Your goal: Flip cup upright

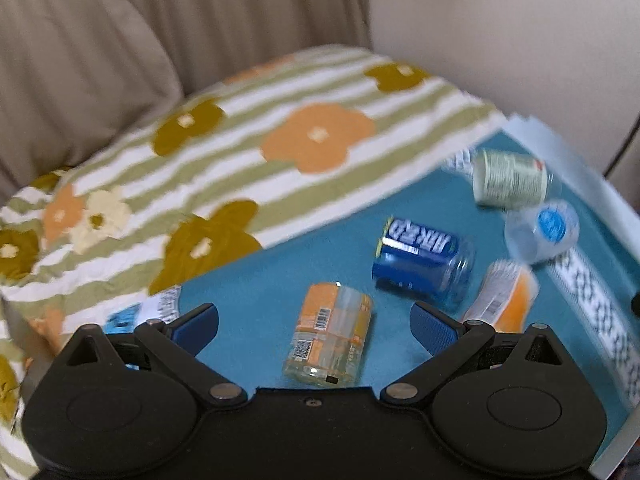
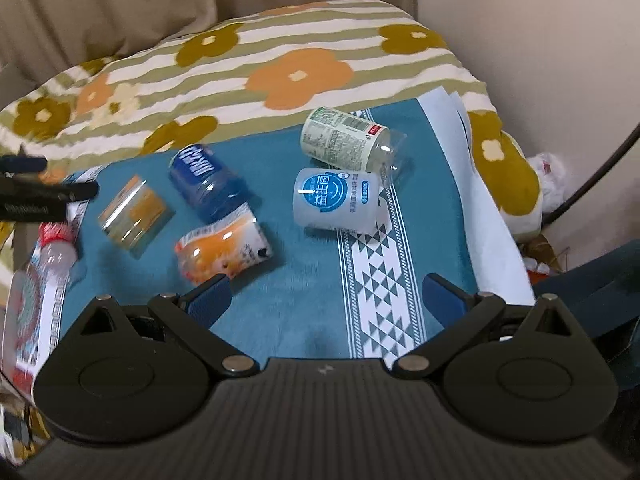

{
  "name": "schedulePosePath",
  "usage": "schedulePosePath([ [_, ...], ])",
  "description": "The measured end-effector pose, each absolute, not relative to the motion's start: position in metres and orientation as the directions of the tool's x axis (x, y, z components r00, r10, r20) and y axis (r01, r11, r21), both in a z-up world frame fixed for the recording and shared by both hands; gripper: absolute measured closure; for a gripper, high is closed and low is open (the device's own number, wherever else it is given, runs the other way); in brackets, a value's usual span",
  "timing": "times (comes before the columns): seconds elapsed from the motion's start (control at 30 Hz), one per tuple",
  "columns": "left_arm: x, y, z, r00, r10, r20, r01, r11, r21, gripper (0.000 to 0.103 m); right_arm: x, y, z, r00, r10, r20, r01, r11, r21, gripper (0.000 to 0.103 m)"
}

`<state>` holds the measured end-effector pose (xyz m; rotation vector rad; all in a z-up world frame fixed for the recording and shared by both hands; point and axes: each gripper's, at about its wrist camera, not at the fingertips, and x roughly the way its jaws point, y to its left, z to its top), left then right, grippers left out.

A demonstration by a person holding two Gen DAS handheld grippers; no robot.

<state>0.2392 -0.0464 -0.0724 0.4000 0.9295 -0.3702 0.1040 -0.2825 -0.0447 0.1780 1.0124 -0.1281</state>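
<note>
Lying on their sides on the teal mat (image 2: pixel 304 280) over the flowered bed (image 2: pixel 280 60), five cups, among them the blue cup (image 2: pixel 204 184) and the orange-banded cup (image 1: pixel 330 340), rest ahead of the left tool (image 1: pixel 316 328) and right tool (image 2: pixel 326 300), both spread wide and holding nothing.

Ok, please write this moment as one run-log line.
left hand-held gripper: open, over orange-label cup | right hand-held gripper: open, empty | five cups lying on teal cloth | none upright
</note>
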Motion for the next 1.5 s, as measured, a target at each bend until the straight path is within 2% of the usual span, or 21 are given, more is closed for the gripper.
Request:
schedulePosePath([
  [0.2,0.267,-0.042,-0.113,0.425,-0.156,-0.892,0.559,0.82,0.123,0.0,0.126,-0.273,-0.069,0.461,-0.052,-0.886,0.257,0.963,0.077,0.0],
  [0.4,0.281,-0.041,-0.137,0.342,-0.173,-0.923,0.61,0.788,0.079,0.007,0.136,-0.263,-0.085,0.419,-0.061,-0.906,0.294,0.953,0.072,0.0],
  [0.47,0.283,-0.041,-0.143,0.324,-0.174,-0.93,0.62,0.781,0.07,0.014,0.138,-0.261,-0.089,0.409,-0.063,-0.91,0.302,0.951,0.07,0.0],
  [0.53,0.284,-0.042,-0.149,0.306,-0.166,-0.937,0.632,0.772,0.069,0.033,0.139,-0.26,-0.091,0.402,-0.063,-0.913,0.311,0.948,0.071,0.0],
  [0.6,0.285,-0.042,-0.152,0.297,-0.164,-0.941,0.635,0.769,0.066,0.039,0.14,-0.259,-0.092,0.396,-0.06,-0.916,0.32,0.944,0.076,0.0],
  [1.03,0.267,-0.041,-0.127,0.352,-0.156,-0.923,0.576,0.813,0.082,0.039,0.138,-0.263,-0.08,0.411,-0.037,-0.911,0.274,0.958,0.085,0.0],
  [1.13,0.254,-0.043,-0.113,0.375,-0.153,-0.914,0.535,0.841,0.079,0.039,0.135,-0.265,-0.074,0.42,-0.043,-0.906,0.228,0.972,0.06,0.0],
  [1.3,0.221,-0.053,-0.093,0.412,-0.144,-0.9,0.452,0.89,0.065,0.039,0.125,-0.278,-0.063,0.457,0.007,-0.889,0.176,0.98,0.098,0.0],
  [1.5,0.176,-0.068,-0.09,0.43,-0.128,-0.894,0.334,0.942,0.025,0.039,0.108,-0.295,-0.057,0.476,0.049,-0.878,0.098,0.989,0.109,0.0],
])
